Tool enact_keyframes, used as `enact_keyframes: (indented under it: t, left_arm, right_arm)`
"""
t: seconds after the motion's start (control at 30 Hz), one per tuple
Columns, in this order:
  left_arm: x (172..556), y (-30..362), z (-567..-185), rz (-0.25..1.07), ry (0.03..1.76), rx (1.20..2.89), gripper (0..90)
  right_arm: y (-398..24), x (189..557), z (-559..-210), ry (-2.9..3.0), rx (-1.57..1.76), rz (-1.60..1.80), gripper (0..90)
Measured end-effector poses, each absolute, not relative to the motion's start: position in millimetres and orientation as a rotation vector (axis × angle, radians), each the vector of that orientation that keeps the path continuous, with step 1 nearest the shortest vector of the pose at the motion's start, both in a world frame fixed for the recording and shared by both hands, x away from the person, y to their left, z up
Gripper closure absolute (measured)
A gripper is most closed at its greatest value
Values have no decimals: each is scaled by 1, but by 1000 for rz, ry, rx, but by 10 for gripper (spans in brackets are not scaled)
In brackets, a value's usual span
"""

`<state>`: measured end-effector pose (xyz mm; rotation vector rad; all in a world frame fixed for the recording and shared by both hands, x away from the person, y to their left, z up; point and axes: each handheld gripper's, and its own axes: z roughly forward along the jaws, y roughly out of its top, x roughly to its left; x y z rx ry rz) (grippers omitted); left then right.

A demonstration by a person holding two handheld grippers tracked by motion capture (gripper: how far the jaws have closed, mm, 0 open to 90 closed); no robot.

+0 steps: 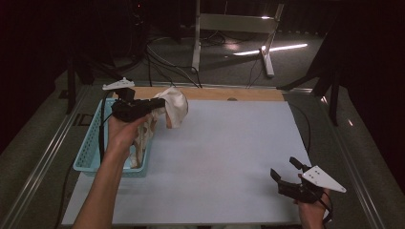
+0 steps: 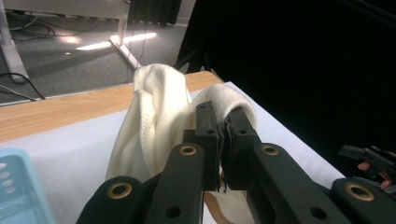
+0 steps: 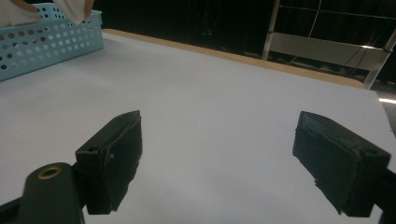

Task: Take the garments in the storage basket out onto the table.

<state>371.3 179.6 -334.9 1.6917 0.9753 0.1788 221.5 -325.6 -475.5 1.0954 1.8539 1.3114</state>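
A cream cloth [image 1: 175,109] hangs in the air over the right rim of the light blue basket [image 1: 90,145], pinched by my left gripper [image 1: 161,103], which is shut on its top fold. In the left gripper view the two black jaws meet on the cloth [image 2: 154,116], my left gripper [image 2: 223,122] holding a thin edge between the pads. My right gripper [image 1: 282,170] rests low at the near right of the white mat, jaws wide apart. In the right gripper view the open right gripper [image 3: 217,156] has nothing but mat between its pads [image 3: 116,154].
The white mat [image 1: 215,157] covers most of the wooden table [image 1: 224,93]. The perforated basket [image 3: 42,42] stands at the mat's left edge, with more patterned fabric [image 1: 141,143] draped inside it. Cables and metal stand legs [image 1: 267,57] lie on the floor beyond the table.
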Motion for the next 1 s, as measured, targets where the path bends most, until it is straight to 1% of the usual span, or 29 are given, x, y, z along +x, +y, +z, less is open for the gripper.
enact_keyframes:
  t: [0.13,1.0]
  left_arm:
    - [371,168,-336,165,959,1702,873]
    - [379,130,-341,107,925,1708,873]
  right_arm:
    - [-324,220,-475,1858,1083,1316,158]
    - [-325,220,-474,1855,1084,1327,158]
